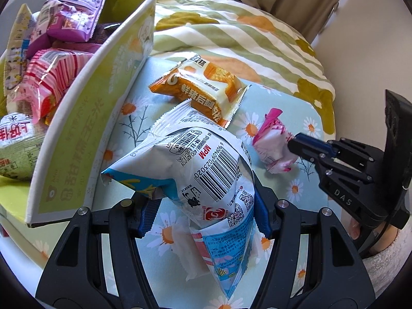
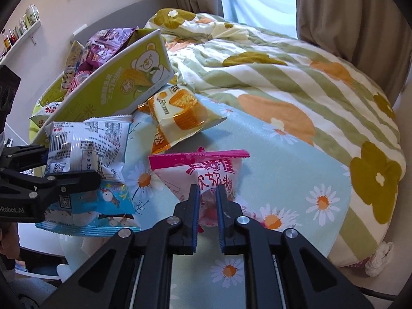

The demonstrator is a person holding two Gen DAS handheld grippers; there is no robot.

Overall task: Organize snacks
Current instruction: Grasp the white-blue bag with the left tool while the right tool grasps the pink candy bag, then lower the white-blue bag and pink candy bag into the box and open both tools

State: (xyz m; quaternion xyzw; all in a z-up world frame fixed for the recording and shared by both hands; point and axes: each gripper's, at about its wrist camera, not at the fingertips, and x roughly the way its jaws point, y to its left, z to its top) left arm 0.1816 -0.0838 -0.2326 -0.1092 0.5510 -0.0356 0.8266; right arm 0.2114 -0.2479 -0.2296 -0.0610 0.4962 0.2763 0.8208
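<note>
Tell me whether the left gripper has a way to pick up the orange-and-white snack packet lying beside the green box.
Probably not as things stand: the left gripper is shut on the blue-and-white snack bag, which also hangs in front of the orange-and-white snack packet. The packet itself lies uncovered on the daisy-print cloth.

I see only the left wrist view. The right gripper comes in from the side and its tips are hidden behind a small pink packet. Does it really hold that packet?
Observer: Yes. In the right wrist view the right gripper is shut on the pink packet, pinching its lower edge.
Operator: Which end of the packet is up?
Observer: The bright pink sealed edge is on top, and red characters on its front show.
Operator: What is printed on the end of the green box?
Observer: A cartoon bear with a corn cob, on the green box.
Operator: Is anything on the wall?
Observer: A narrow shelf with small jars, upper left.
</note>
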